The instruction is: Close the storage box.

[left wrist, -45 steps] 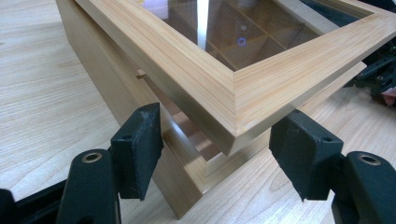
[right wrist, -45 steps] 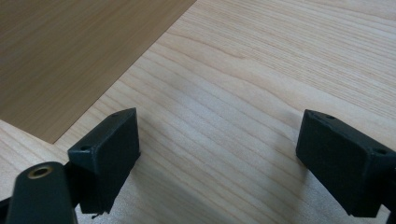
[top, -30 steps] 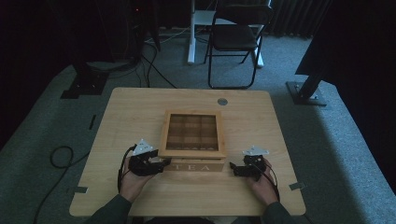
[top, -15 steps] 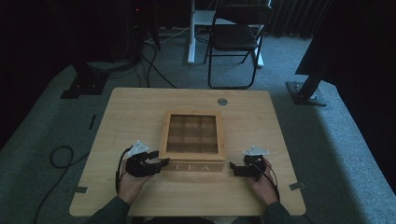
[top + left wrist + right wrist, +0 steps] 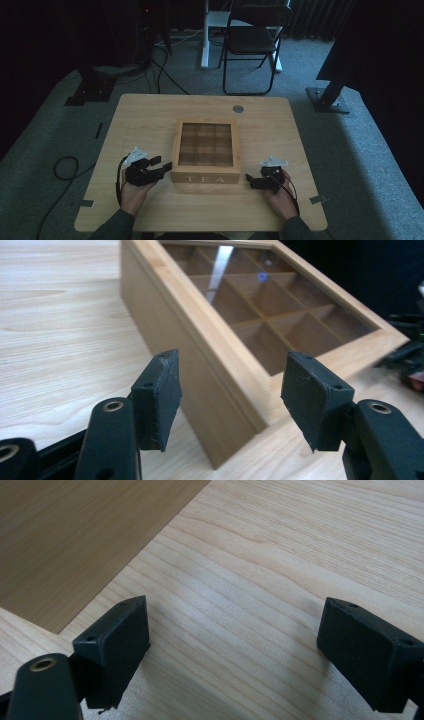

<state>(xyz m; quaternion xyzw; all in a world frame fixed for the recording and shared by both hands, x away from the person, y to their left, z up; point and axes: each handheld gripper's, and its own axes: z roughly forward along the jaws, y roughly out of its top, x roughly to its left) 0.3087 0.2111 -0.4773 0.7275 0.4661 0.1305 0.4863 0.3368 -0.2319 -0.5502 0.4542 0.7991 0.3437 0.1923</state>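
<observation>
While both hands rest on the table [image 5: 150, 120], the wooden tea box [image 5: 205, 151] sits about mid-table, lid shut, w/ "TEA" lettered on its near face and a glass window showing a grid of compartments. Left gripper [image 5: 162, 163] lies just beside the box's near-left corner, tips pointing at it; from the high view contact can't be judged. In the left gripper view the jaws stand wide apart w/ nothing between the pads, and the box's corner edge [image 5: 235, 390] sits ahead of the gap, its side wall running away to the left of that view; the glass lid catches a light streak. Right gripper [image 5: 250, 178] lies near the box's near-right corner, a little apart from it, tips pointing toward the box. In the right gripper view its jaws are also spread wide, empty, over bare tabletop [image 5: 280, 580], w/ the box's flat side [image 5: 75, 530] at upper left. Beyond the box, a small round grey cap [image 5: 238, 108] sits in the table near its far edge; farther off on the carpet stands a folding chair [image 5: 252, 40].
</observation>
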